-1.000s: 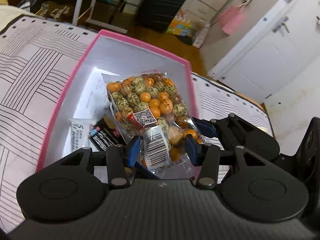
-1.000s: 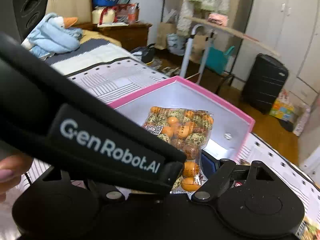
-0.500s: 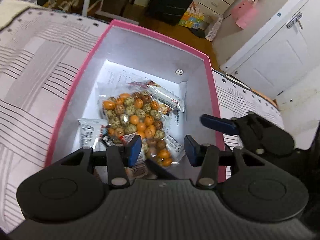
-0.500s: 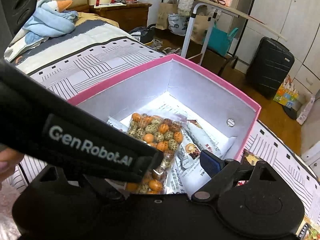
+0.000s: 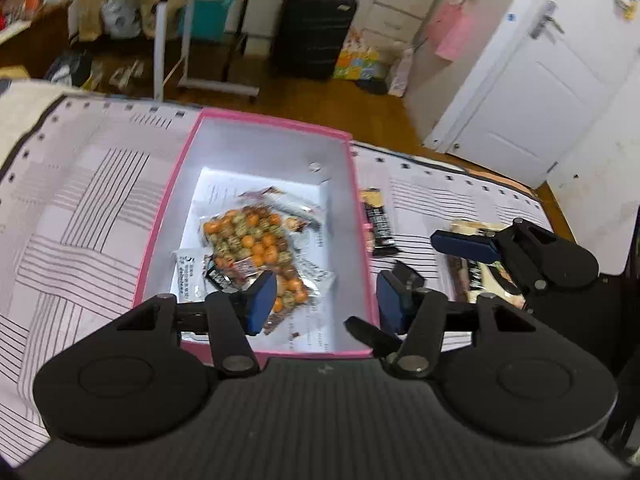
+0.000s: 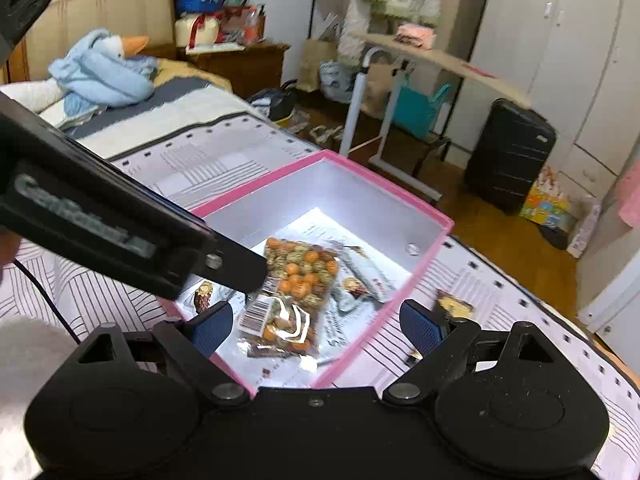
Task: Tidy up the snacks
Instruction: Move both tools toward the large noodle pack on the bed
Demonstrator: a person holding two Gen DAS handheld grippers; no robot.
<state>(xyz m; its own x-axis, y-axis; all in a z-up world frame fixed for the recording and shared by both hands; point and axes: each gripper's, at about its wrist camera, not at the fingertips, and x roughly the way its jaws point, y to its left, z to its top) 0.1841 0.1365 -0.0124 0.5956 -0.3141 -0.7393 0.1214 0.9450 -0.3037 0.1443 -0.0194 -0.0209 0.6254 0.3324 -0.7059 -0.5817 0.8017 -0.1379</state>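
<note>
Right wrist: left tool (image 6: pixel 256 268) over box (image 6: pixel 436 236)

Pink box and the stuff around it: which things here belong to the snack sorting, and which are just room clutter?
Job:
pink box
bag of orange and green balls, lying in the box
dark snack bar on the bedspread beside the box
left gripper, jaws opening, empty

Lying about:
black suitcase
blue plush toy
</note>
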